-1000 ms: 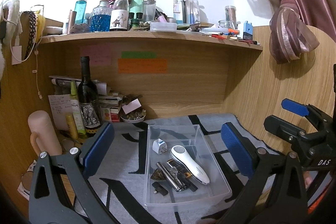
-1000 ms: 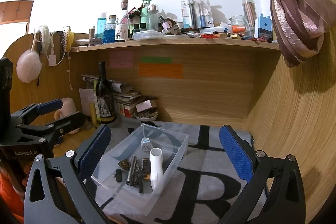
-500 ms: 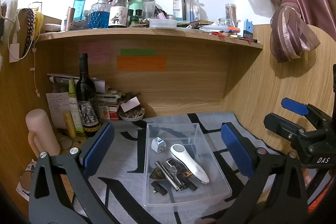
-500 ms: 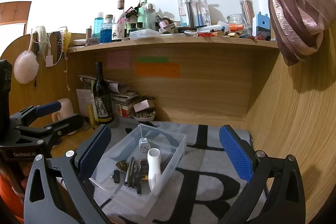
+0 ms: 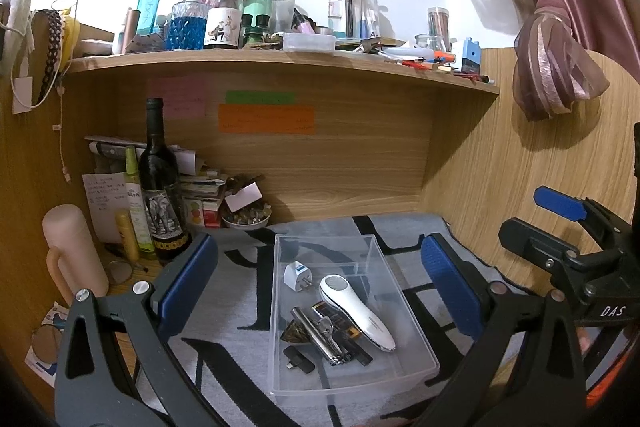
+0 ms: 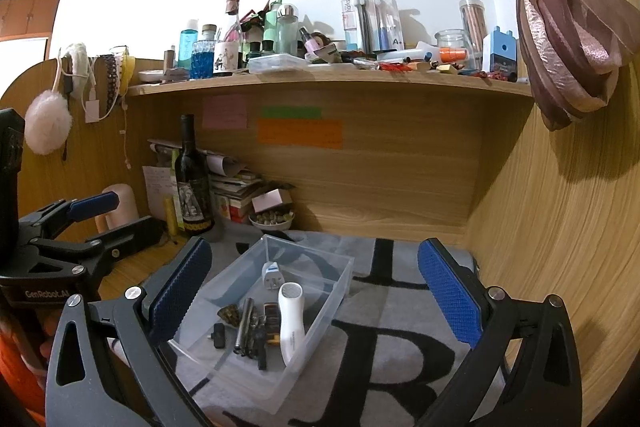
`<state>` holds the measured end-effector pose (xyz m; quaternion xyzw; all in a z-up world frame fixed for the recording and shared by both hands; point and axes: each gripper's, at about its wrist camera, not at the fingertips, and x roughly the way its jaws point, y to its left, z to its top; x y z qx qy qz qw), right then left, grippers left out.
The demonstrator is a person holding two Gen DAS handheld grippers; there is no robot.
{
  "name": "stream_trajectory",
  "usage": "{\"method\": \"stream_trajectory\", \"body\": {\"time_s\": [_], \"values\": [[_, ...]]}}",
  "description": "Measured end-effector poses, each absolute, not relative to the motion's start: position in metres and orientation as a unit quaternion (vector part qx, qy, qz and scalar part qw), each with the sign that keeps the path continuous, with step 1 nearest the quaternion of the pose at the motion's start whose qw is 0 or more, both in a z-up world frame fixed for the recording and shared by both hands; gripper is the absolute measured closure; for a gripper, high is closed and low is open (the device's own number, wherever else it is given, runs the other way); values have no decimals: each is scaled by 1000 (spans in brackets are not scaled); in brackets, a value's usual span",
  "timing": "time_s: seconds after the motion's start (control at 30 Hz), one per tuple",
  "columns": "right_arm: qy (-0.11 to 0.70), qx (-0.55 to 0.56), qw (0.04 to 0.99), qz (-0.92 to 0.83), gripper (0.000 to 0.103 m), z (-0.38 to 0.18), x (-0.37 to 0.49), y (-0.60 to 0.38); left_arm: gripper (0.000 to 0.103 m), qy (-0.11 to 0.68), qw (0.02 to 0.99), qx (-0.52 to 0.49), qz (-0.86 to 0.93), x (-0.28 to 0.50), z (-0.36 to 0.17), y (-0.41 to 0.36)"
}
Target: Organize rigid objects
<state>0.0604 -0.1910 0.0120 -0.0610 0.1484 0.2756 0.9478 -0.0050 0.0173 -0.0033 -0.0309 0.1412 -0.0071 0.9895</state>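
Note:
A clear plastic box (image 5: 384,259) (image 6: 340,291) sits on a grey mat with black letters. Inside lie a white handheld device (image 5: 356,307) (image 6: 291,323), a white plug adapter (image 5: 297,275) (image 6: 271,275), a metal tool (image 5: 316,333) (image 6: 244,325) and small dark pieces. My left gripper (image 5: 320,283) is open and empty, held above and before the box. My right gripper (image 6: 314,295) is open and empty, held over the box's right side. Each gripper shows at the edge of the other's view.
A dark wine bottle (image 5: 160,187) (image 6: 193,183), papers, books and a small bowl (image 5: 246,219) stand at the back left. A pink mug (image 5: 74,251) is at the left. A wooden shelf (image 5: 280,61) crowded with bottles runs overhead. A wooden wall (image 6: 560,247) is on the right.
Both views have shifted slightly, as the grippers drift a little up and back. Both stay open and empty. The box and its contents have not moved.

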Motion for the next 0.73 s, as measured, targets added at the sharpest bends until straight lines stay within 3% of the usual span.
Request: {"method": "stream_trajectory", "body": {"time_s": [0.73], "values": [[144,-69,945,284,0,12,62,-190,0,140,990,-29,-16,-9,-5,16]]}}
